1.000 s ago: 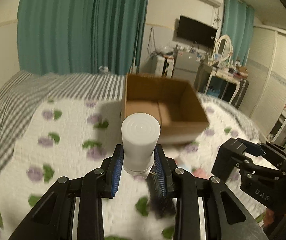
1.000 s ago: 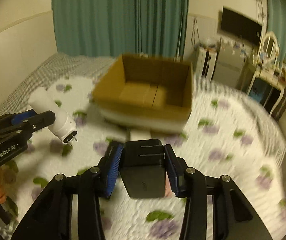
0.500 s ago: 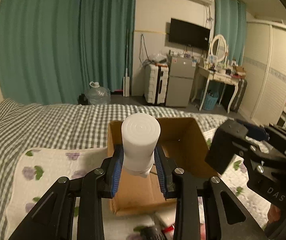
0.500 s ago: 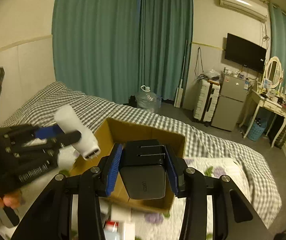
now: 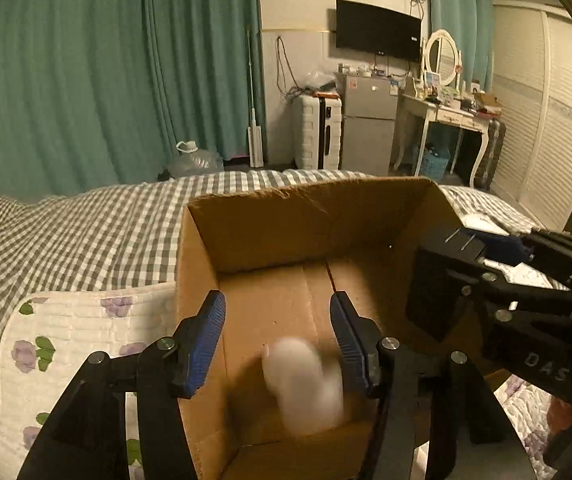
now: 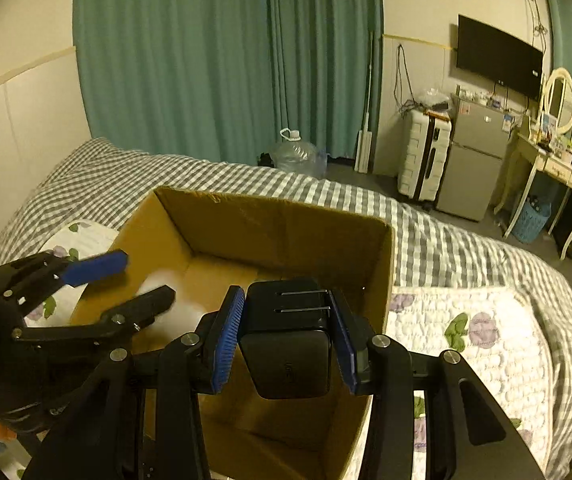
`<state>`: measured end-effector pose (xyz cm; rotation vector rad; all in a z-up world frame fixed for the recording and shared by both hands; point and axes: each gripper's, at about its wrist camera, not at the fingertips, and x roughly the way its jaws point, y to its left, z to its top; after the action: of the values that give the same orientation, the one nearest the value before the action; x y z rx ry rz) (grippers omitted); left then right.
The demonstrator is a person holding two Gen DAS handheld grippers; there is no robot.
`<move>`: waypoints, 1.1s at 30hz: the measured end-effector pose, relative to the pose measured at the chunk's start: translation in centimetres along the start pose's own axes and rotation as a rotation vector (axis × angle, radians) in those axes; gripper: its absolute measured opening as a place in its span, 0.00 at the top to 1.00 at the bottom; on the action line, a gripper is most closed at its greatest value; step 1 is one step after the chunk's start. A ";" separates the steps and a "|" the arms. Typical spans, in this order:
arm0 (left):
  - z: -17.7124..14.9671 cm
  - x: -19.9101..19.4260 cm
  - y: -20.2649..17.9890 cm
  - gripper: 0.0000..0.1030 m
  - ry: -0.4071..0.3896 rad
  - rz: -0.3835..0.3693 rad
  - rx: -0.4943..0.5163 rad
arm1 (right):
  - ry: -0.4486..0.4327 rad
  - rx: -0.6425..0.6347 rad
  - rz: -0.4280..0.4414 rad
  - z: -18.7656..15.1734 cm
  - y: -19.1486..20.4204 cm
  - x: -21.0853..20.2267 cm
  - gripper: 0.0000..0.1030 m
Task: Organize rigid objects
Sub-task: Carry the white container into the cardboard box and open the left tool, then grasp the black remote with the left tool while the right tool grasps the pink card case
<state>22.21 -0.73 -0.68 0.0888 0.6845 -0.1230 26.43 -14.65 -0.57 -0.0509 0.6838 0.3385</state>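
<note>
An open cardboard box (image 5: 365, 212) stands on the bed; it also shows in the right wrist view (image 6: 270, 216). My left gripper (image 5: 276, 338) is open above the box. A white cylindrical charger (image 5: 303, 386), blurred, is loose below its fingers inside the box. It shows as a white blur in the right wrist view (image 6: 174, 304). My right gripper (image 6: 284, 340) is shut on a black power adapter (image 6: 287, 338), prongs up, over the box's near right part. The adapter also shows in the left wrist view (image 5: 437, 284).
The bed has a grey checked sheet (image 5: 86, 232) and a white flowered quilt (image 6: 485, 340). Beyond the bed are teal curtains (image 5: 86, 80), a water jug (image 6: 297, 156), a white suitcase (image 6: 423, 156), a small fridge (image 6: 473, 160) and a dressing table (image 5: 445, 120).
My left gripper has opened and let go of the white charger, which now drops into the box. Both grippers have moved closer over the box. The right gripper still holds the adapter.
</note>
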 end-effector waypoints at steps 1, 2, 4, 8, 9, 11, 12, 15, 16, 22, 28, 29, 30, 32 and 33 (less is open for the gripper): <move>0.1 -0.3 0.2 0.44 0.002 0.004 -0.005 | 0.002 0.003 0.001 -0.1 0.1 -0.1 0.59; 0.2 -0.8 0.3 0.44 0.001 0.008 -0.013 | 0.003 0.004 0.001 -0.3 0.1 -0.1 0.59; 0.3 -1.8 0.9 0.44 -0.008 0.011 -0.027 | 0.008 0.012 0.001 -0.2 0.3 -0.3 0.58; 0.0 -5.1 1.9 0.42 -0.024 0.028 -0.042 | -0.075 0.045 -0.022 0.8 -0.2 -3.3 0.27; -0.2 -5.8 2.1 0.42 -0.027 0.036 -0.045 | -0.089 0.049 -0.024 0.9 -0.3 -4.2 0.27; -0.8 -7.9 2.6 0.41 -0.035 0.050 -0.066 | -0.110 0.046 -0.038 1.1 -0.4 -6.1 0.27; -1.1 -8.7 2.7 0.40 -0.037 0.055 -0.076 | -0.120 0.040 -0.049 0.9 -0.3 -7.7 0.27; -2.4 -11.3 3.1 0.40 -0.044 0.064 -0.091 | -0.129 0.025 -0.056 -0.6 0.0 -11.0 0.21; -3.1 -12.1 3.1 0.40 -0.047 0.074 -0.091 | -0.131 0.024 -0.059 -1.3 0.1 -11.9 0.20; -7.8 -14.0 2.9 0.39 0.008 0.075 -0.110 | -0.072 -0.002 -0.101 -8.6 1.6 -14.8 0.19; -13.8 -12.9 1.9 0.39 0.102 0.066 -0.141 | 0.095 -0.021 -0.077 -15.0 3.1 -13.0 0.19; -14.7 -12.6 1.9 0.39 0.118 0.066 -0.142 | 0.119 -0.030 -0.074 -15.6 3.4 -12.5 0.19; -15.5 -12.2 1.9 0.39 0.133 0.071 -0.141 | 0.153 -0.046 -0.072 -16.8 4.0 -11.8 0.19; -16.9 -11.1 2.0 0.39 0.176 0.087 -0.137 | 0.209 -0.093 -0.086 -18.2 4.9 -10.1 0.19; -17.3 -10.8 2.0 0.39 0.189 0.089 -0.137 | 0.229 -0.116 -0.092 -19.0 5.3 -9.4 0.19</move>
<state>3.43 4.30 -7.12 -0.0012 0.8747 0.0185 6.33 -15.30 -9.09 -0.2338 0.8850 0.2856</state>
